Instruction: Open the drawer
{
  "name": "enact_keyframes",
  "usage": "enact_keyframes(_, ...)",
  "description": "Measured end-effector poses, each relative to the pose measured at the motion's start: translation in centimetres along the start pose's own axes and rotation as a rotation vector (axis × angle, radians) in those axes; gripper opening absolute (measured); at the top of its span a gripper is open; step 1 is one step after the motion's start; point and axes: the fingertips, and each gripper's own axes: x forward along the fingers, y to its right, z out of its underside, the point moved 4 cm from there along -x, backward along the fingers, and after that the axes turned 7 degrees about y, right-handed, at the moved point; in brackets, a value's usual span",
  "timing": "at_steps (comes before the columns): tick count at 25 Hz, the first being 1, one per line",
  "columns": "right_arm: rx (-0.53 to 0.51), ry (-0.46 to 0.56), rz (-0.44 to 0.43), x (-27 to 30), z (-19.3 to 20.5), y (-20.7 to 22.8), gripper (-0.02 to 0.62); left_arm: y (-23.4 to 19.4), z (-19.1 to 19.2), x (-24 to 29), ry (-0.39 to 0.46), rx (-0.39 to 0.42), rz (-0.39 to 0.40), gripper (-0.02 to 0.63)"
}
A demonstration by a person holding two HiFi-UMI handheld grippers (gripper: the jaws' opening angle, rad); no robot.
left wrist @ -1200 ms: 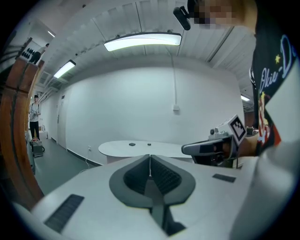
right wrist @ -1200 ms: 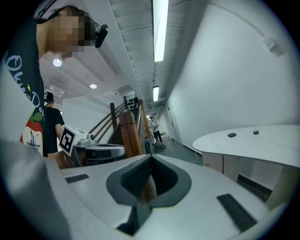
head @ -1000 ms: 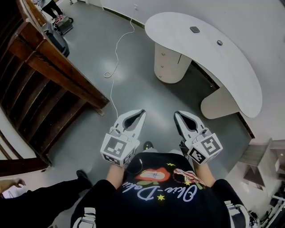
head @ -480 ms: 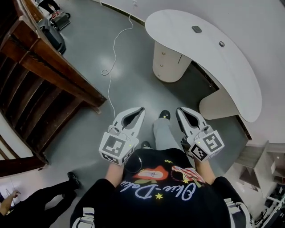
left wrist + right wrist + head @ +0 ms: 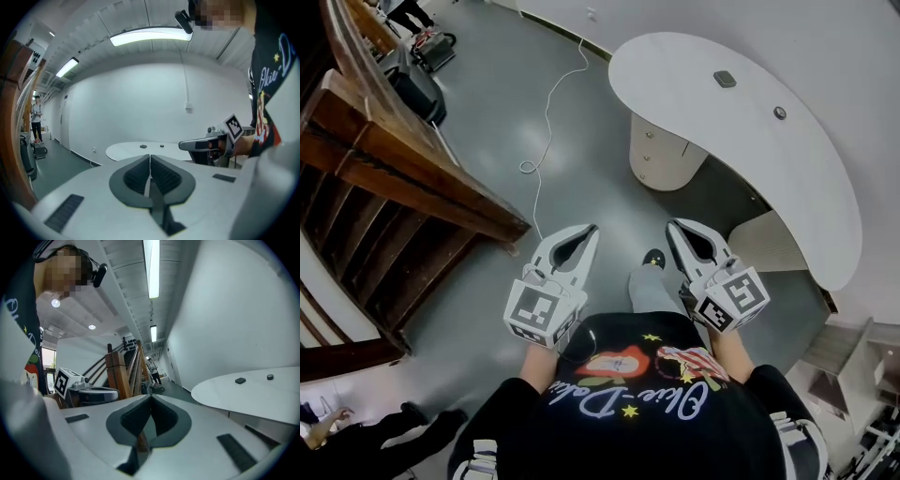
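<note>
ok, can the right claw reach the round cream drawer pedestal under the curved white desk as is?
Probably not yet. The right claw sits shut by the person's torso; the round cream drawer pedestal stands well ahead across grey floor. Nothing blocks the way, so stepping closer should do.
</note>
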Motion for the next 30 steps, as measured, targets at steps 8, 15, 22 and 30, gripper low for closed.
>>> enact_keyframes(8,0.016,-0.016,0.004,4.2,-0.8,7.3,-0.002,-3.4,-0.4,7.3,-0.013,-0.014,-0.004,0.006)
enact_keyframes(15,0.000,-0.045,-0.041,7.1,-1.8,11.6,-0.002,-4.7,-0.6,12.8,0.007,-0.025,0.015,0.006)
enact_keyframes(22,0.030,-0.075,-0.054,9.2,-1.5,16.0,-0.002,-6.1,0.3,18.1,-0.034,-0.031,0.013,0.006)
enact_keyframes(30,0.031,-0.134,-0.073,11.7,0.7,19.4,-0.002,-8.2,2.5,22.4,-0.067,-0.046,-0.010,0.006)
